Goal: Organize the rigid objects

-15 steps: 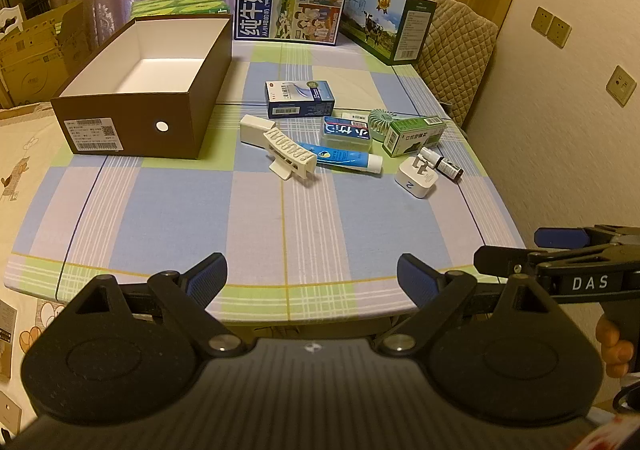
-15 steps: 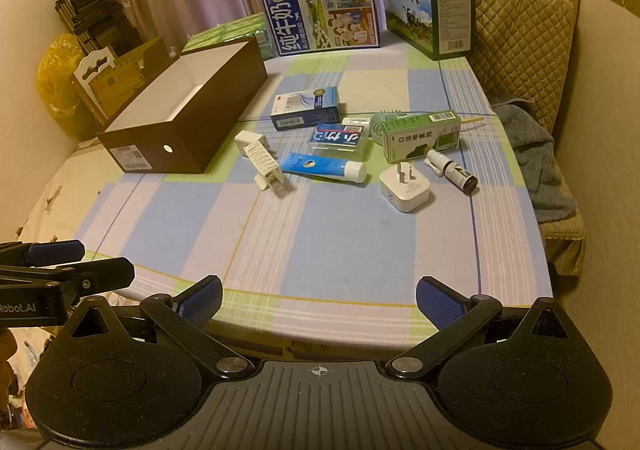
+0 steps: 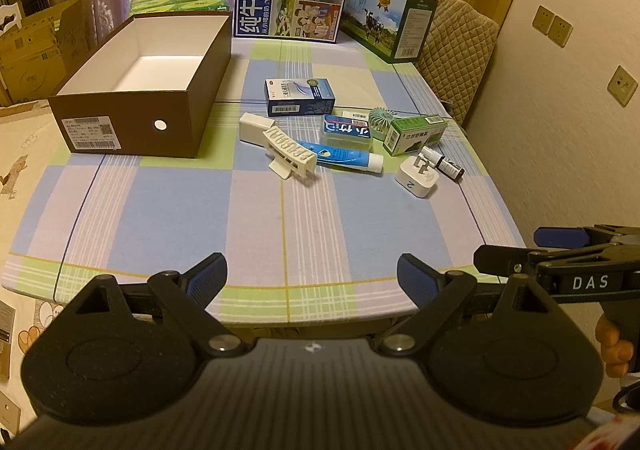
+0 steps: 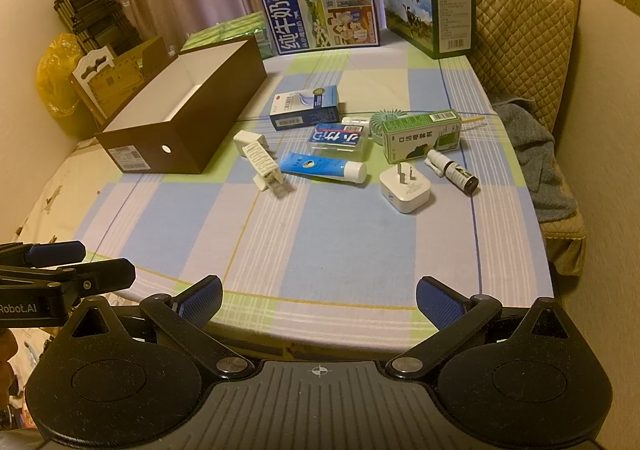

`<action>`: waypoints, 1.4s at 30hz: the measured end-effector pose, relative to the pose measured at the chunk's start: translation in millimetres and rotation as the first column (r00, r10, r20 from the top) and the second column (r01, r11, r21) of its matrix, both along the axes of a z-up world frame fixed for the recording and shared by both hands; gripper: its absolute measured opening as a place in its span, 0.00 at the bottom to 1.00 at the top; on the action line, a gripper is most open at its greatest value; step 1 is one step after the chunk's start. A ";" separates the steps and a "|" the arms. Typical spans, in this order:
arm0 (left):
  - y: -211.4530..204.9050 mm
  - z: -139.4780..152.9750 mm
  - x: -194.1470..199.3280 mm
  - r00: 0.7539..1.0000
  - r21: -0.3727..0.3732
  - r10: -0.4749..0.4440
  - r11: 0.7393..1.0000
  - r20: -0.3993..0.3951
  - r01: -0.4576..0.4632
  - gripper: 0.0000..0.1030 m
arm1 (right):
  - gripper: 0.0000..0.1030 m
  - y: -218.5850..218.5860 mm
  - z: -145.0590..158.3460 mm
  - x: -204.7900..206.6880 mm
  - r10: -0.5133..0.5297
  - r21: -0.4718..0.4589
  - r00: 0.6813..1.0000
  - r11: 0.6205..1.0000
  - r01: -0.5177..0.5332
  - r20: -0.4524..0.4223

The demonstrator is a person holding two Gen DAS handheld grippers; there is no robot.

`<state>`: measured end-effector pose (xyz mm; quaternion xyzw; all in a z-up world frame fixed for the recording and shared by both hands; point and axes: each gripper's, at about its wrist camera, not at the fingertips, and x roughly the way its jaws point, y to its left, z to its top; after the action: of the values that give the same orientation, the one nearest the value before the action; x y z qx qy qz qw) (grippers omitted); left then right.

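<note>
Currently both grippers hover at the table's near edge, jaws spread wide, nothing between them: left gripper, right gripper. The box sits at 10 o'clock, open-topped. The small items cluster at 1 o'clock: tube, plug, white clip, blue carton, green carton, bottle. None touches the box.
</note>
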<state>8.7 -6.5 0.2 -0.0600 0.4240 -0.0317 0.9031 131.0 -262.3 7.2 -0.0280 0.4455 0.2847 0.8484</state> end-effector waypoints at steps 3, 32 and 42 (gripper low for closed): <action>0.7 -0.8 0.2 1.000 0.000 0.000 1.000 -0.001 0.000 0.87 | 0.98 1.1 -0.2 0.4 0.000 0.000 1.000 1.000 0.000 -0.001; 1.6 -10.7 53.7 0.997 0.013 -0.061 0.998 -0.043 0.062 0.87 | 0.98 0.0 -8.2 43.5 -0.058 0.029 0.998 0.998 0.059 -0.013; 3.7 -34.9 107.0 0.990 0.011 -0.112 0.994 -0.084 0.113 0.84 | 0.98 -21.0 -19.9 83.8 -0.153 0.052 0.988 0.987 0.153 -0.006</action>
<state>115.6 -2.8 -34.7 -0.0300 0.4641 -0.0766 0.8819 214.7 -283.3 -12.7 0.0290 0.4395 0.2303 0.8677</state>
